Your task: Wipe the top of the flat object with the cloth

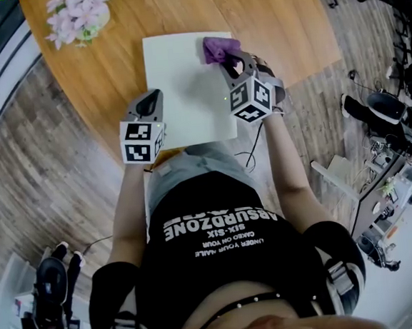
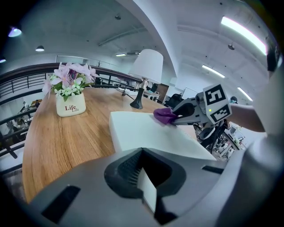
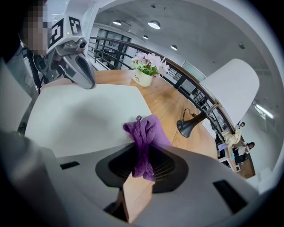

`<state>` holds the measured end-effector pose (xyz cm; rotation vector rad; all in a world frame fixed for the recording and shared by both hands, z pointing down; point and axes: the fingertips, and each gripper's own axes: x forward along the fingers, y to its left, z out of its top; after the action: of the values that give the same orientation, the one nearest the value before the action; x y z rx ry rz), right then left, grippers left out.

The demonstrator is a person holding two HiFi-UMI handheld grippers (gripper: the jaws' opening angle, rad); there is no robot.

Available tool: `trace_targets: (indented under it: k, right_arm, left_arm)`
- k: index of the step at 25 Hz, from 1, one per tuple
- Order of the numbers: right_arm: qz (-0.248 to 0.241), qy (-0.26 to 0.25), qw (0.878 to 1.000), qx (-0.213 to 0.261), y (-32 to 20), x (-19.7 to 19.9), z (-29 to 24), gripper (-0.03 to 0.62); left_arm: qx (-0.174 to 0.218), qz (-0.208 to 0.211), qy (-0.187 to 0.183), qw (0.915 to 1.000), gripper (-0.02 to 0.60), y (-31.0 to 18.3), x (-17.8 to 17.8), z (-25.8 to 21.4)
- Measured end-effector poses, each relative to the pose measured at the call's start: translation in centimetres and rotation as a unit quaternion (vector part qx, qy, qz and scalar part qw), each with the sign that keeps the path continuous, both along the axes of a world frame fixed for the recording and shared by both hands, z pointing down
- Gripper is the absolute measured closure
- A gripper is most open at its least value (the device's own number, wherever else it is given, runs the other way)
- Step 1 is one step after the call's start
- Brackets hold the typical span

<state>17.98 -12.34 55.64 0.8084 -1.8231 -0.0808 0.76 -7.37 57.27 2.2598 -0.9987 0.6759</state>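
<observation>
A white flat board (image 1: 185,90) lies on the wooden table (image 1: 105,76). My right gripper (image 1: 225,59) is shut on a crumpled purple cloth (image 1: 219,48), holding it on the board's far right corner. In the right gripper view the cloth (image 3: 148,128) sticks out from between the jaws of the right gripper (image 3: 143,153), over the board (image 3: 84,117). My left gripper (image 1: 155,95) is shut and empty, its tip at the board's left edge. The left gripper view looks across the board (image 2: 151,133) to the cloth (image 2: 165,115) and the right gripper (image 2: 177,116).
A white pot of pink flowers (image 1: 78,17) stands at the table's far left corner. Beyond the board's far edge stands a lamp (image 2: 144,75) with a black base (image 3: 188,126). The table's near edge runs close to my body.
</observation>
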Motion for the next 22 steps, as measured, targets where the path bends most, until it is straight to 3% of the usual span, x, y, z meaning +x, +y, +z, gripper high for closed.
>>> trace_targets:
  k: [22]
  right_arm:
    - [-0.007, -0.009, 1.000, 0.000, 4.3, -0.4, 0.1, 0.491]
  left_arm:
    - [0.010, -0.010, -0.018, 0.9997, 0.565, 0.0, 0.3, -0.2]
